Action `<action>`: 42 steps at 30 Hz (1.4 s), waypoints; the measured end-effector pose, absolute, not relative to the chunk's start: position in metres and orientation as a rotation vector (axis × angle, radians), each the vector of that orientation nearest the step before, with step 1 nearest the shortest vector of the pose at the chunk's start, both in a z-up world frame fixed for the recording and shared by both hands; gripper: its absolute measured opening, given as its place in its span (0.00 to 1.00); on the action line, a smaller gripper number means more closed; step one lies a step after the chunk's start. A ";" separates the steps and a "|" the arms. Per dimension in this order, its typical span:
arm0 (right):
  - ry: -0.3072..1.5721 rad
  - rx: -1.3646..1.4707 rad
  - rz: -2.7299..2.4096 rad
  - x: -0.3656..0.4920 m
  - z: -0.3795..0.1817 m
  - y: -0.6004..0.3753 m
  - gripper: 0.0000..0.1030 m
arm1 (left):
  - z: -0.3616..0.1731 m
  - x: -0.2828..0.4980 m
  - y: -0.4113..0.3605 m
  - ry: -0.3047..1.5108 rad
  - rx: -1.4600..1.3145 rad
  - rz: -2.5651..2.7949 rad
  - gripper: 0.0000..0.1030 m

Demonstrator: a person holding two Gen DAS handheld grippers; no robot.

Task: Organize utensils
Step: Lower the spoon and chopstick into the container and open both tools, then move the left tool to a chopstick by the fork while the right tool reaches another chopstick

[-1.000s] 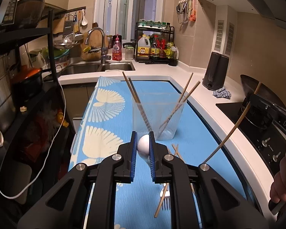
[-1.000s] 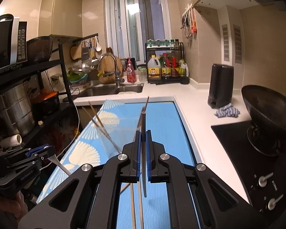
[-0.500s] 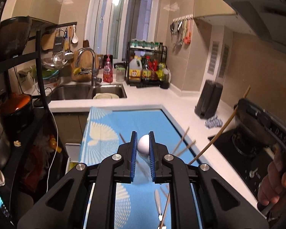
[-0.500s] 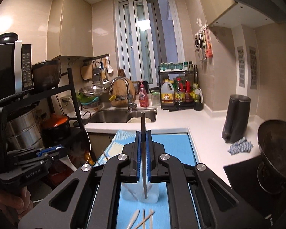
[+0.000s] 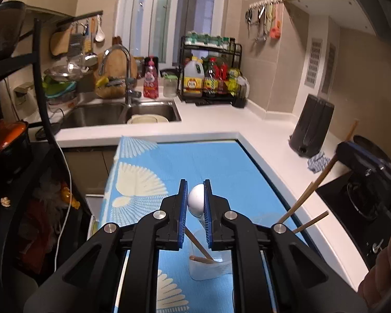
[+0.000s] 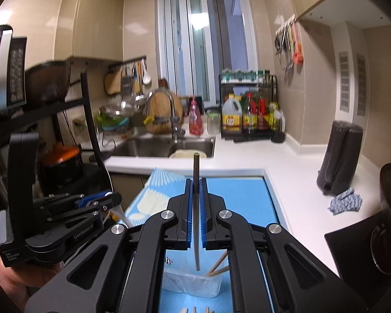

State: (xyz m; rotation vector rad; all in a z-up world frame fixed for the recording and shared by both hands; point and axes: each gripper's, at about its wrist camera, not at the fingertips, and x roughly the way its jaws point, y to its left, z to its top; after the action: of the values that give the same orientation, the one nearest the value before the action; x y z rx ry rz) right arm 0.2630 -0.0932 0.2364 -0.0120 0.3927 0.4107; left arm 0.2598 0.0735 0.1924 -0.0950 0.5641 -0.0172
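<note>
My left gripper (image 5: 196,200) is shut on a white spoon (image 5: 196,203), bowl end up between the blue pads, above a clear plastic container (image 5: 208,266) that holds wooden chopsticks (image 5: 303,221). My right gripper (image 6: 196,195) is shut on a single dark chopstick (image 6: 196,208), held upright with its lower tip over the same clear container (image 6: 190,279). The right gripper with its chopstick (image 5: 325,172) shows at the right of the left wrist view. The left gripper (image 6: 96,200) shows at the left of the right wrist view.
A blue patterned mat (image 5: 195,161) covers the counter. A sink (image 5: 122,112) and a bottle rack (image 5: 211,80) stand at the back. A black knife block (image 5: 312,127), a cloth (image 6: 345,200) and a stove (image 5: 365,203) are to the right. A black shelf with pots (image 6: 60,161) is left.
Both grippers have risen and moved over the container, which now sits low under the fingers. The right gripper's chopstick tip has come down to the container's mouth.
</note>
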 end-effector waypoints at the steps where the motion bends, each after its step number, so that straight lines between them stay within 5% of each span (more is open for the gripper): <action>1: 0.402 -0.022 0.412 0.266 0.229 -0.091 0.05 | 0.187 0.264 0.069 0.580 -0.080 -0.033 0.12; 10: 0.527 -0.074 0.412 0.277 0.184 -0.088 0.07 | 0.158 0.273 0.057 0.663 -0.019 -0.065 0.13; 16: 0.529 -0.070 0.400 0.263 0.189 -0.098 0.20 | 0.175 0.254 0.073 0.599 -0.075 -0.057 0.41; 28: 0.437 -0.066 0.394 0.195 0.208 -0.123 0.21 | 0.194 0.200 0.078 0.460 -0.095 -0.036 0.41; 37: 0.449 -0.028 0.421 0.146 0.180 -0.158 0.21 | 0.160 0.147 0.068 0.417 -0.010 -0.010 0.14; 42: 0.505 0.026 0.435 0.132 0.142 -0.177 0.04 | 0.119 0.123 0.052 0.499 0.012 -0.058 0.09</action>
State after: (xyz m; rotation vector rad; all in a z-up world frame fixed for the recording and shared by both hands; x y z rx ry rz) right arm 0.1316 -0.1765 0.1417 0.0260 0.5049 0.4354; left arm 0.1226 0.0524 0.1189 0.0118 0.4987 -0.0576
